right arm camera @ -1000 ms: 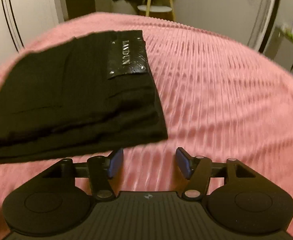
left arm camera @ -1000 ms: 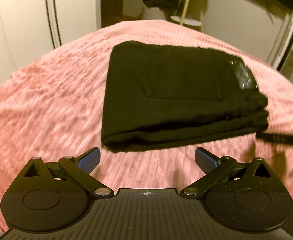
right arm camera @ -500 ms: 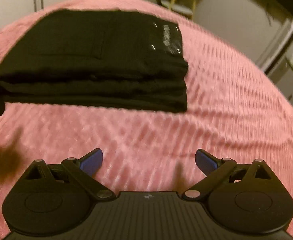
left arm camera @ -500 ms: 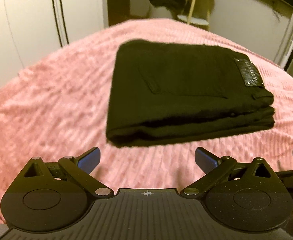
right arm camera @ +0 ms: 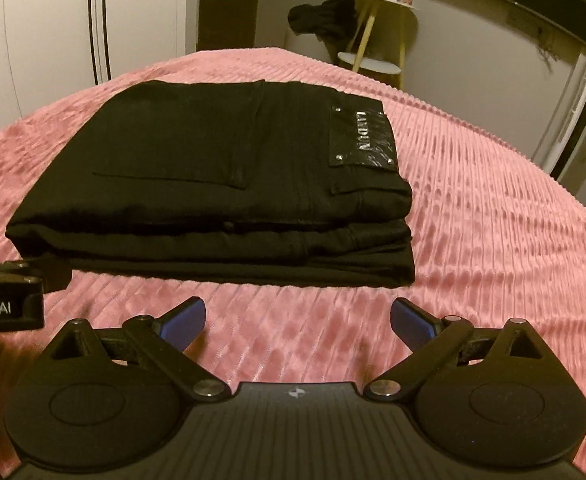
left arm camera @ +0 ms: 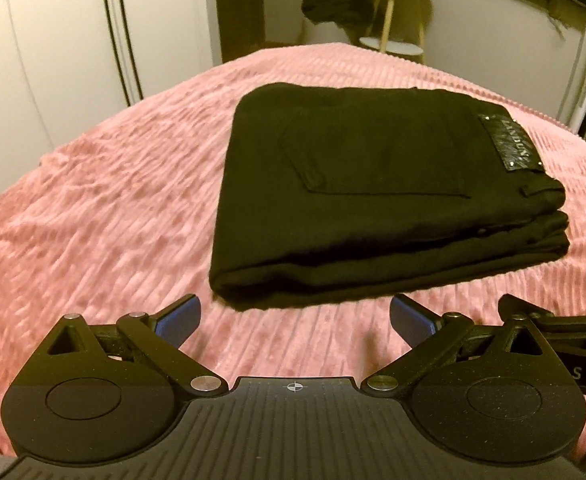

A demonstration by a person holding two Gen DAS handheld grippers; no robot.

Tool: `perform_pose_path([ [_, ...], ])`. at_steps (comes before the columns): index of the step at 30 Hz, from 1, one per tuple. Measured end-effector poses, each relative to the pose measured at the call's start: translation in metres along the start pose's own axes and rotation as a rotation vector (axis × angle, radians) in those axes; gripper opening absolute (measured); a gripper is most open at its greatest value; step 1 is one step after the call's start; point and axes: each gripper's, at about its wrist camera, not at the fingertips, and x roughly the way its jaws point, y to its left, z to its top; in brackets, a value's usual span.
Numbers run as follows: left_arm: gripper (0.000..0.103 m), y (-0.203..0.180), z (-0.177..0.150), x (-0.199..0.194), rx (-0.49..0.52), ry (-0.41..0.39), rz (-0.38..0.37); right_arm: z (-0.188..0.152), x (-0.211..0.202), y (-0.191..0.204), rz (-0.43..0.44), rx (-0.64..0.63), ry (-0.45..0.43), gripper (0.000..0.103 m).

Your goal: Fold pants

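One pair of black denim pants (left arm camera: 377, 196), folded into a flat rectangular stack, lies on the pink ribbed plush bedspread (left arm camera: 105, 216); back pocket and glossy black brand patch (left arm camera: 511, 146) face up.

Left gripper (left arm camera: 295, 318): jaws spread wide, nothing between the blue pads, held over bare bedspread just short of the stack's near edge.

Right gripper (right arm camera: 298, 319): same, fully spread, empty, near edge of the stack just ahead.

View differences: the right wrist view reads the patch lettering clearly and shows three stacked fold layers at the stack's right end; the left view shows the rounded fold at the left corner. Each view catches the other gripper at its edge.

Background: one small round two-tier side table (right arm camera: 377, 32) with a dark garment (right arm camera: 325, 18) draped on it. No containers.
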Motion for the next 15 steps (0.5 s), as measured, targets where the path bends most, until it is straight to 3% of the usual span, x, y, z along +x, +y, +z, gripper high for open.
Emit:
perform_pose_path([
  [15,0.103,0.0,-0.0007,0.0063,0.017,0.031,0.01,-0.0017,-0.0074,-0.0069,0.034,0.056,-0.031,0.099],
])
